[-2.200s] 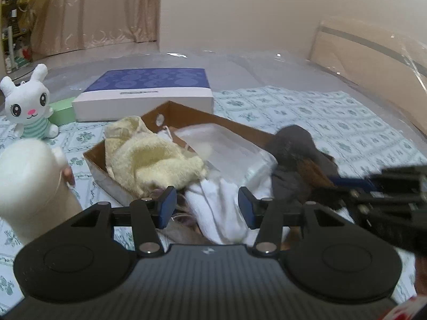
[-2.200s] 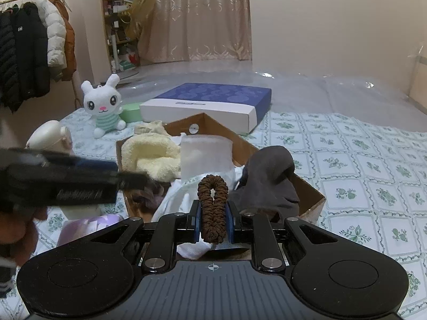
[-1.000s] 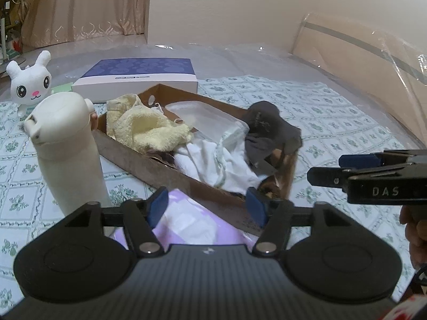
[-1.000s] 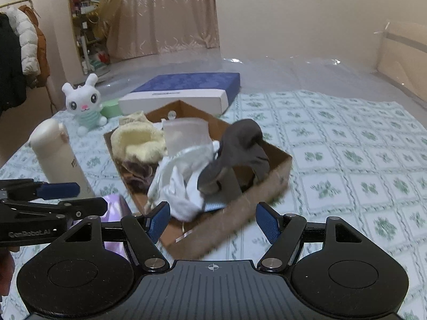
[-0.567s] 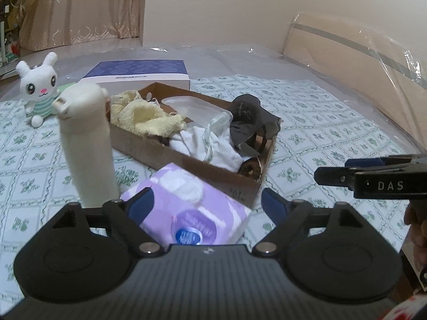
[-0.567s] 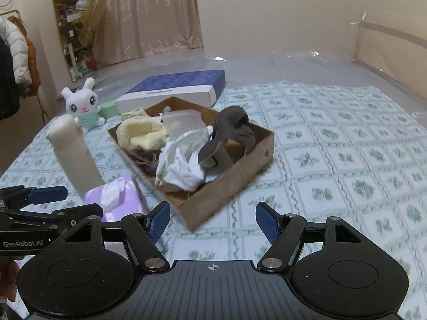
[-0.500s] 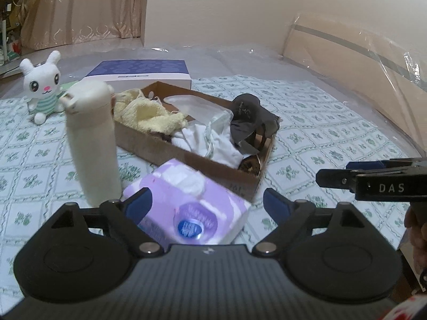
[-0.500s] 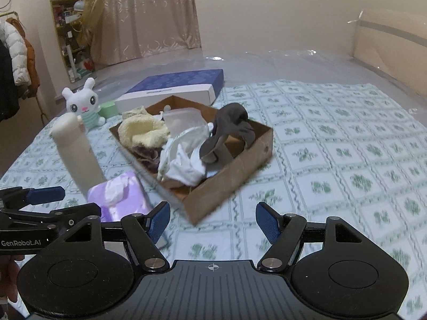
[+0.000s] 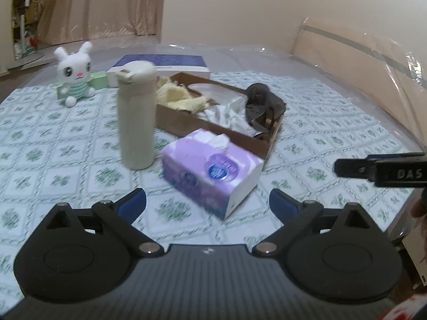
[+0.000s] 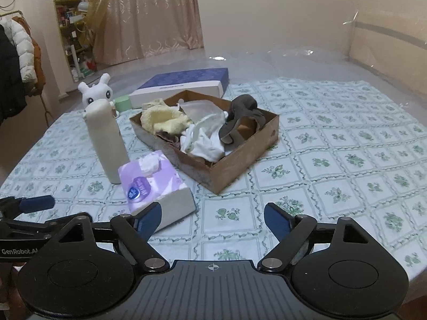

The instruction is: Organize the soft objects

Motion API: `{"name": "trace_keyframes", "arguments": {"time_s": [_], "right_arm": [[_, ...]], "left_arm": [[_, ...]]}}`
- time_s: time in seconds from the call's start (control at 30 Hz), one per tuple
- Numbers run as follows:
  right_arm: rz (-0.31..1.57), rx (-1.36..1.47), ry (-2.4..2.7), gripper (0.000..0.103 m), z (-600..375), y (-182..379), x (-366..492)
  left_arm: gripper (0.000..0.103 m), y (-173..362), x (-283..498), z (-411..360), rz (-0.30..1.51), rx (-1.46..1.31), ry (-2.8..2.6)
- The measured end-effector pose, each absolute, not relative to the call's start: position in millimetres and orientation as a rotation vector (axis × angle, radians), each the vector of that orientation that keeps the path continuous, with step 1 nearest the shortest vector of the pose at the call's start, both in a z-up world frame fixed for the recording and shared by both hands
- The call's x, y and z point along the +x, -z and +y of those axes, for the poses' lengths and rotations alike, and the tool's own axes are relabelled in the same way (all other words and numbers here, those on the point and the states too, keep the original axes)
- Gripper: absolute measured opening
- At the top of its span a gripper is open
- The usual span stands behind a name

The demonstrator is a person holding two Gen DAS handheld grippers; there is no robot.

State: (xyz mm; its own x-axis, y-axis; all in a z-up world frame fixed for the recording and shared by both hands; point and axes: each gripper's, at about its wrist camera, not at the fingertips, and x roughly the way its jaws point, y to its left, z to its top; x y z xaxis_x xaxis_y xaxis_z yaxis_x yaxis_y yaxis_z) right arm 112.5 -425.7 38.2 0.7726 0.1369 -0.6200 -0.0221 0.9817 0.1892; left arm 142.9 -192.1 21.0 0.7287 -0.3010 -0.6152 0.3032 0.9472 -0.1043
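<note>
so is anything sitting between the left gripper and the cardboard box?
Yes. The purple tissue box lies directly ahead of the open, empty left gripper, in front of the cardboard box's near wall. The cream bottle stands just left of that line. Nothing else visible blocks it.

Tablecloth (image 10: 333, 160): pale w/ green floral checks. Cardboard box (image 10: 240, 170) brown; inside: yellow towel (image 10: 162, 120), white cloth (image 10: 205, 144), dark grey garment (image 10: 242, 114). Tissue box (image 10: 154, 184) lilac w/ blue round label (side white-grey). Bottle (image 10: 106, 138) cream. Bunny toy (image 9: 74, 72) white, green-striped body. Flat box (image 10: 184, 82): navy patterned lid, white sides.
</note>
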Motion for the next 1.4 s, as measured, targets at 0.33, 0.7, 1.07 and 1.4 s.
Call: {"name": "trace_keyframes", "arguments": {"time_s": [0.33,0.7,1.07,1.4], "right_arm": [[0.674,0.158,-0.073,0.084,-397.7,-51.1,69.7],[0.661,0.140,-0.101,0.085,-373.9,-59.4,44.6],[0.669,0.123,-0.096,0.085,-361.3,-60.8,35.8],[0.660,0.087,-0.099,0.085,-350.5,-59.1,31.3]], "left_arm": [[0.098,-39.0,106.4,-156.8,0.661,-0.016,0.218],[0.098,-45.6,76.4,-142.8,0.663,-0.018,0.145],[0.099,-46.8,61.0,-139.7,0.648,-0.019,0.137],[0.099,-47.3,53.0,-136.2,0.656,-0.041,0.156]]}}
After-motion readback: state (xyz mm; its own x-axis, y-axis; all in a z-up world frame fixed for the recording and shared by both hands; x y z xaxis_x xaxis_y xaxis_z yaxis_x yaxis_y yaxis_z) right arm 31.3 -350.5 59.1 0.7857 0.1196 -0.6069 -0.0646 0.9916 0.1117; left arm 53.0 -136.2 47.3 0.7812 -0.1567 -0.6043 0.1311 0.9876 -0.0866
